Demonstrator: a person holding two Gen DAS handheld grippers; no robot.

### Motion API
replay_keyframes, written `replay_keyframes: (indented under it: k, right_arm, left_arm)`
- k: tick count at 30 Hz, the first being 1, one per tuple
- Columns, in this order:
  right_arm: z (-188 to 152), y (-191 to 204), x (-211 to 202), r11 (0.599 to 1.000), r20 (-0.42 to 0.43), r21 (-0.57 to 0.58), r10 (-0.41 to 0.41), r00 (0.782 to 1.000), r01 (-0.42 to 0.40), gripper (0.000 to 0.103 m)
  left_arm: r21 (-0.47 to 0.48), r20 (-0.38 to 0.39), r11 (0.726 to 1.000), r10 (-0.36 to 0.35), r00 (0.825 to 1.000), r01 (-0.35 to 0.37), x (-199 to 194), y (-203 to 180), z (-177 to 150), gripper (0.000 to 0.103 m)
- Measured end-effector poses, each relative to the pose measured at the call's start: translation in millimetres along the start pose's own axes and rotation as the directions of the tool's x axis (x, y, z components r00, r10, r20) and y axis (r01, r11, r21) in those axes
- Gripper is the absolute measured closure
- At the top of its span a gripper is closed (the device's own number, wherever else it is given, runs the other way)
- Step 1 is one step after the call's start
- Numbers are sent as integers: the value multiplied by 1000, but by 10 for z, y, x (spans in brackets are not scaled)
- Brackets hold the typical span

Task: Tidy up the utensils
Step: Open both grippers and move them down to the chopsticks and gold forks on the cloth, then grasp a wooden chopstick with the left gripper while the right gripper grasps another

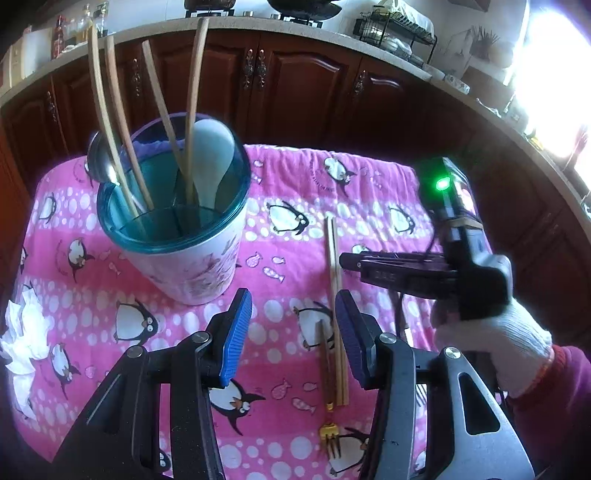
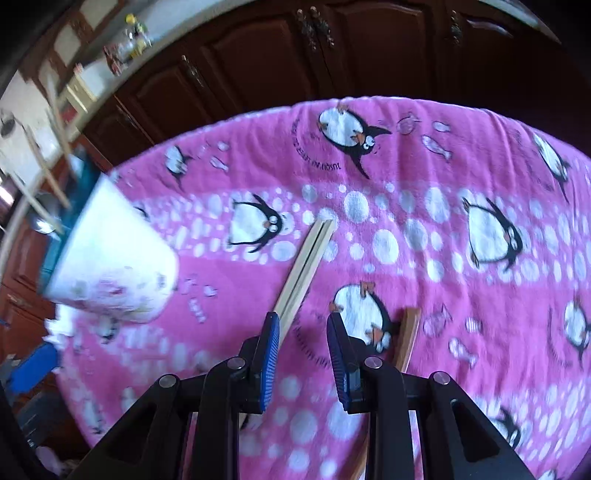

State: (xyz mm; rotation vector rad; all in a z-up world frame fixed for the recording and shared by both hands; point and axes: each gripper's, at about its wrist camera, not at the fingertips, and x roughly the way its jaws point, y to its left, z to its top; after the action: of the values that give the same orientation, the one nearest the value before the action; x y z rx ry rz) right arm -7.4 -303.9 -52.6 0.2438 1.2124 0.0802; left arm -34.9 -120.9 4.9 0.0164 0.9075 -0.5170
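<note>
A white utensil holder with a teal rim (image 1: 184,236) stands on the pink penguin cloth (image 1: 280,177); it holds several wooden chopsticks, a white spoon (image 1: 214,147) and a metal ladle (image 1: 99,158). A pair of pale chopsticks (image 1: 334,280) lies on the cloth, with a gold fork (image 1: 328,428) beside it. My left gripper (image 1: 293,314) is open and empty above the cloth, right of the holder. My right gripper (image 2: 303,332) is open and empty, hovering just over the cloth; the chopsticks (image 2: 303,266) pass under its left finger and a brown wooden utensil (image 2: 408,339) lies to its right. The holder (image 2: 110,258) is blurred at left.
Crumpled white tissue (image 1: 22,332) lies at the cloth's left edge. Dark wooden cabinets (image 1: 295,74) and a countertop with bottles and a dish rack (image 1: 395,33) run behind the table. The right gripper's body and a gloved hand (image 1: 491,332) show at right in the left wrist view.
</note>
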Motion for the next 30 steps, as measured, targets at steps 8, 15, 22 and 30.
replay_keyframes:
  k: [8,15,22,30]
  right_arm:
    - [149,137,197,997,-23,-53,-65,998,63,77]
    - [87,132,187,995,-35,-84,-48,998,45,78]
    - [-144,-165,57,1000,-25,-19,7,1000,-7,85]
    - [-280,-397,-178,998,6,30,55,998,-55,91]
  left_arm:
    - [-36,-19,999,-8,1000,8,81,118,-30,56]
    - [-19,-10,1000,-11,1000,10,32,138,-41,56]
    - [-23,-16,1000,-11,1000,10,37,155,-32,56]
    - [-8,-31,1000,-24,999,23,97,32,-4,56]
